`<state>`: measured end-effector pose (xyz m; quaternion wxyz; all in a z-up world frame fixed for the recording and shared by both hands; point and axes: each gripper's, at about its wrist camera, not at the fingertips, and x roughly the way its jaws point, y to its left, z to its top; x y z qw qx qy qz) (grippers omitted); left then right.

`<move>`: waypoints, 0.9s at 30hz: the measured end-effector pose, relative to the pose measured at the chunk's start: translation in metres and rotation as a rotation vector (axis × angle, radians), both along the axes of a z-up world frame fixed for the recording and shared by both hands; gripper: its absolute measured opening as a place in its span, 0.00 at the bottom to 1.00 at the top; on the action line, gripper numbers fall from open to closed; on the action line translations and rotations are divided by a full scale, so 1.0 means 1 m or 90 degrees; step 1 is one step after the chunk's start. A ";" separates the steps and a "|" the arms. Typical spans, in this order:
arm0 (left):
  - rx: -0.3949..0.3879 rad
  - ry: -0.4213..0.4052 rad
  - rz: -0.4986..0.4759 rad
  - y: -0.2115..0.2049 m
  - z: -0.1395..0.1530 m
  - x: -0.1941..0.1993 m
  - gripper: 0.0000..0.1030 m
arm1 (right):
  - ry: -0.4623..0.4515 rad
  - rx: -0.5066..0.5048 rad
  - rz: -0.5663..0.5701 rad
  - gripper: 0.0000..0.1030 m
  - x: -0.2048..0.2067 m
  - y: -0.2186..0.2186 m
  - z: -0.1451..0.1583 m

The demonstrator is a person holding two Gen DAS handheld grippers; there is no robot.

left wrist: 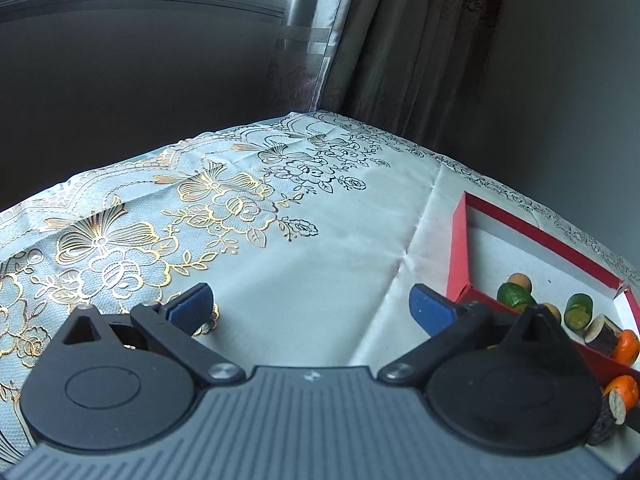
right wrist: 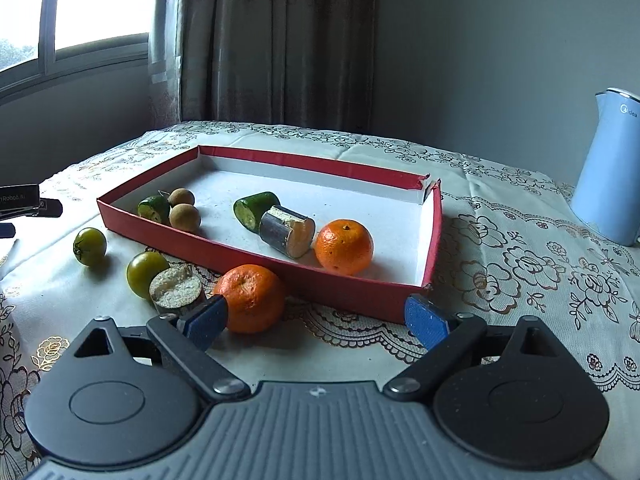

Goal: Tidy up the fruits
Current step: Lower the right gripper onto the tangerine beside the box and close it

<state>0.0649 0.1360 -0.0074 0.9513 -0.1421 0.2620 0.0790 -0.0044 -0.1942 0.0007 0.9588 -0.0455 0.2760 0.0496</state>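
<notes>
A red-walled tray (right wrist: 256, 258) with a white floor holds an orange (right wrist: 344, 246), a cut cane piece (right wrist: 286, 237), a cut green piece (right wrist: 256, 206), a small green fruit (right wrist: 154, 208) and two brown longans (right wrist: 184, 216). Outside its front wall lie another orange (right wrist: 250, 298), a cut cane piece (right wrist: 176, 288) and two green fruits (right wrist: 146, 274) (right wrist: 90, 246). My right gripper (right wrist: 316, 320) is open and empty, its left finger beside the outer orange. My left gripper (left wrist: 310, 308) is open and empty over bare cloth, left of the tray (left wrist: 460, 248).
A floral tablecloth (right wrist: 520, 264) covers the table. A light blue kettle (right wrist: 608, 168) stands at the far right. A curtain (right wrist: 276, 40) and a window are behind the table. The left gripper's body shows at the left edge of the right wrist view (right wrist: 24, 204).
</notes>
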 end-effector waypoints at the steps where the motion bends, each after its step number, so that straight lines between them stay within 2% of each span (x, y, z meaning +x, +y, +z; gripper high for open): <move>1: 0.000 0.000 -0.001 0.000 0.000 0.000 1.00 | 0.004 -0.002 0.004 0.93 0.002 0.002 0.000; 7: -0.005 0.000 -0.003 0.001 0.000 0.000 1.00 | 0.011 0.000 0.024 0.89 0.008 0.010 -0.001; 9: -0.006 0.001 -0.002 0.001 0.000 0.000 1.00 | 0.013 0.005 0.032 0.85 0.009 0.012 -0.001; 16: -0.008 0.002 -0.004 0.001 0.000 0.000 1.00 | 0.039 0.033 0.043 0.82 0.018 0.015 -0.006; 20: -0.008 0.002 -0.004 0.001 -0.001 0.001 1.00 | 0.065 0.040 0.055 0.60 0.023 0.017 -0.010; 27: -0.010 0.003 -0.004 0.001 -0.001 0.001 1.00 | 0.061 0.046 0.062 0.48 0.020 0.017 -0.009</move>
